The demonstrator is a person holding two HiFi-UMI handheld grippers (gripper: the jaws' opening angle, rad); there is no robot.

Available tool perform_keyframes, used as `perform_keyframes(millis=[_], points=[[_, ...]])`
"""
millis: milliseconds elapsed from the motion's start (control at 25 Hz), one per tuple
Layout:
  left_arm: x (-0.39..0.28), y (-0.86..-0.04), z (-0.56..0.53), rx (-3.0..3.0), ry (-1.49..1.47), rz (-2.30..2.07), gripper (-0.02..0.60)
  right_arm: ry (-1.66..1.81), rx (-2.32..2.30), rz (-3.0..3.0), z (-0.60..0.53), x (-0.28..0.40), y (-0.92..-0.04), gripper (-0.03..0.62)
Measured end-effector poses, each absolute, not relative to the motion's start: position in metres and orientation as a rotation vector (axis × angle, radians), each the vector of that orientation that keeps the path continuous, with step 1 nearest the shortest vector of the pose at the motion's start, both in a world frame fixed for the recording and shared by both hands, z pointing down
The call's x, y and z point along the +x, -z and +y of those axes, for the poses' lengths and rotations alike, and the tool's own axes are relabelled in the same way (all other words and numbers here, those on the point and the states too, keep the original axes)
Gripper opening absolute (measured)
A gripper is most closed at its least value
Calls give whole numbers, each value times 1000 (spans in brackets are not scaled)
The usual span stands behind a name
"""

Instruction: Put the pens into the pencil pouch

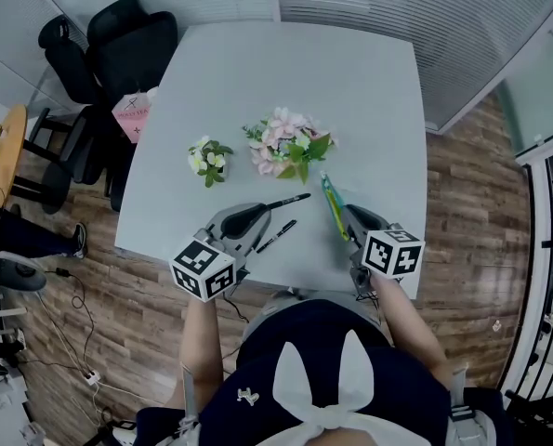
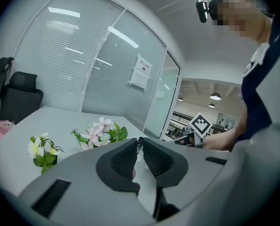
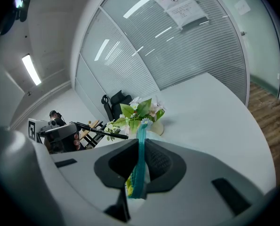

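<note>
Gripping a black pen (image 1: 290, 199), the left tool (image 2: 140, 145) hovers — right tool (image 3: 140, 147) pinches the teal pouch (image 1: 332, 204).

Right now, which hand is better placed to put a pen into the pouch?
Left: the left gripper grips a pen pointing toward the pouch; the right gripper is busy holding that pouch.
</note>
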State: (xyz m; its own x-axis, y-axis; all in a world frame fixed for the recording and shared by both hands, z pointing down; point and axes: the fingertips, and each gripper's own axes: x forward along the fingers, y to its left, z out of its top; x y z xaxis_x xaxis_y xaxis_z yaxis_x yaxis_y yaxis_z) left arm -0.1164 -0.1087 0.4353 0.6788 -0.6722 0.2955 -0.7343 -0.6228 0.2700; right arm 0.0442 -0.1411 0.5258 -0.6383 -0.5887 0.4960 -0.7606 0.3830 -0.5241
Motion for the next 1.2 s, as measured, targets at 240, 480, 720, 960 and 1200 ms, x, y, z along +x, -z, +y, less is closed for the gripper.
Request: perform_keyframes(millis=[240, 480, 720, 960, 1200], points=[[-105, -418, -108, 2578, -213, -1072, 55, -1097, 1197, -2410, -141, 44, -526, 44], [-92, -411, -107, 2614, -210, -1034, 55, -1101, 1195, -2409, -142, 43, -526, 44], [-75, -414, -106, 2632, -216, -977, 55, -1120, 1199, -2411, -142, 41, -527, 44], [-64, -420, -106, 2638, -253, -935, 55, -1152, 1215, -2409, -143, 41, -527, 43], [-58, -424, -105, 2638, -264, -911, 55, -1185, 1224, -2411, -144, 43, -526, 43]])
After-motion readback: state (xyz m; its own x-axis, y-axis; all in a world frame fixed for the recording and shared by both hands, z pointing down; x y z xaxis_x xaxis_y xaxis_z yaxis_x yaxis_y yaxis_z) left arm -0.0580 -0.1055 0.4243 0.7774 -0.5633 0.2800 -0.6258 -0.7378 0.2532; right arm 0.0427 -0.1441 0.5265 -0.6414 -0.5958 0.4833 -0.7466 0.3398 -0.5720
